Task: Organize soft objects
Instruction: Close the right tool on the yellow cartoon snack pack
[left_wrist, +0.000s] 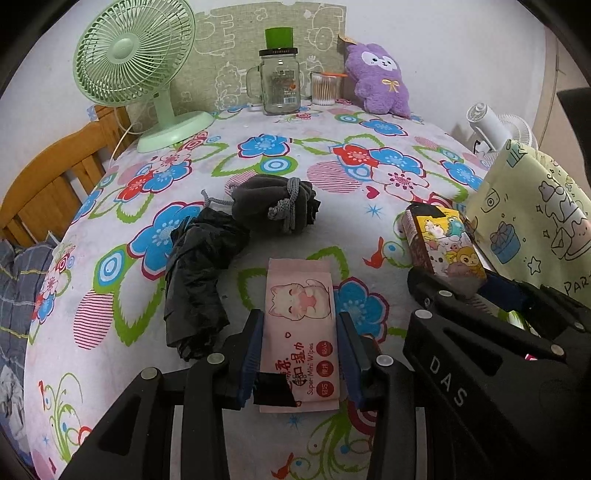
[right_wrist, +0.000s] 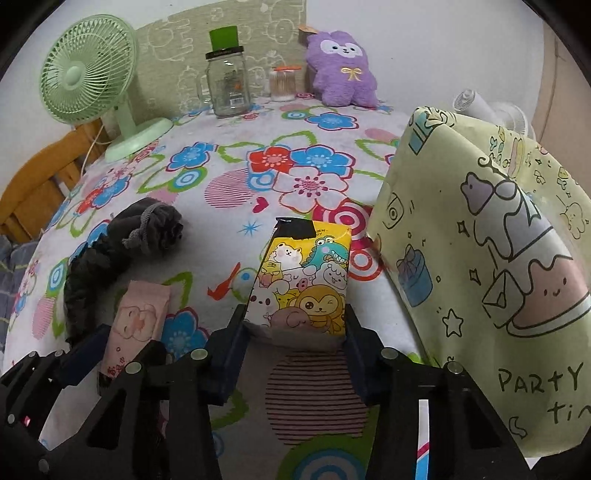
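My left gripper (left_wrist: 300, 341) is shut on a pink pack of wet wipes (left_wrist: 301, 314), which lies between its blue pads on the flowered tablecloth (left_wrist: 258, 155); the pack also shows in the right wrist view (right_wrist: 136, 325). My right gripper (right_wrist: 295, 328) is shut on a yellow cartoon tissue pack (right_wrist: 306, 280), also seen in the left wrist view (left_wrist: 443, 240). A pale green paper gift bag (right_wrist: 480, 258) stands just right of that pack. A grey drawstring pouch (left_wrist: 273, 206) and a crumpled black plastic bag (left_wrist: 199, 273) lie left of the wipes.
At the back stand a green desk fan (left_wrist: 129, 70), a glass mason jar (left_wrist: 279, 81), a cotton swab tub (left_wrist: 325, 88) and a purple plush toy (left_wrist: 380, 77). A white fan (left_wrist: 487, 129) sits behind the gift bag. A wooden bed frame (left_wrist: 55, 177) is at the left.
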